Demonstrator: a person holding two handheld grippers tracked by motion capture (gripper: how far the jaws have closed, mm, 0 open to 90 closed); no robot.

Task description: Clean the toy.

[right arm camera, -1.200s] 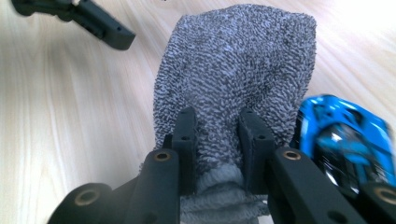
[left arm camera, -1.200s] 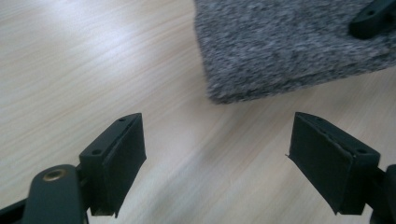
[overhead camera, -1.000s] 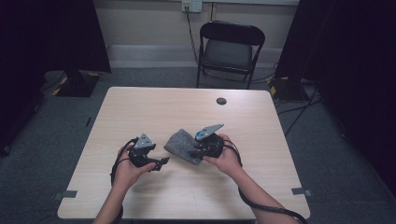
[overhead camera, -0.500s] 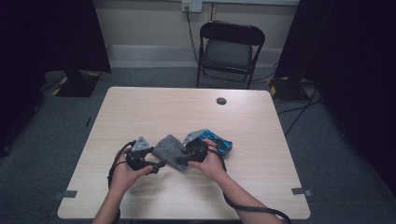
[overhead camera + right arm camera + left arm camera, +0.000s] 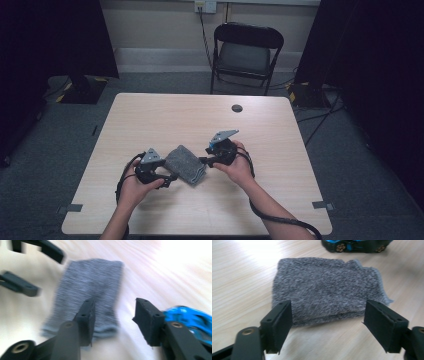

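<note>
Folded grey cloth (image 5: 185,165) flat on table (image 5: 280,150), lower centre of high view, long axis upper-left to lower-right. Left gripper (image 5: 328,322) jaws apart, just closing slightly, nothing gripped. Right gripper (image 5: 113,320) just opening, released, empty.

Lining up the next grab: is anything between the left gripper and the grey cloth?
Nothing visible. The left gripper stands open right at the near edge of the folded grey cloth, bare table around it. The blue toy car sits beyond the cloth, not between.

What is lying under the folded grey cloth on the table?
The folded grey terry cloth lies flat on the light wooden table. Its layers cover whatever is beneath; nothing sticks out at the edges.
</note>
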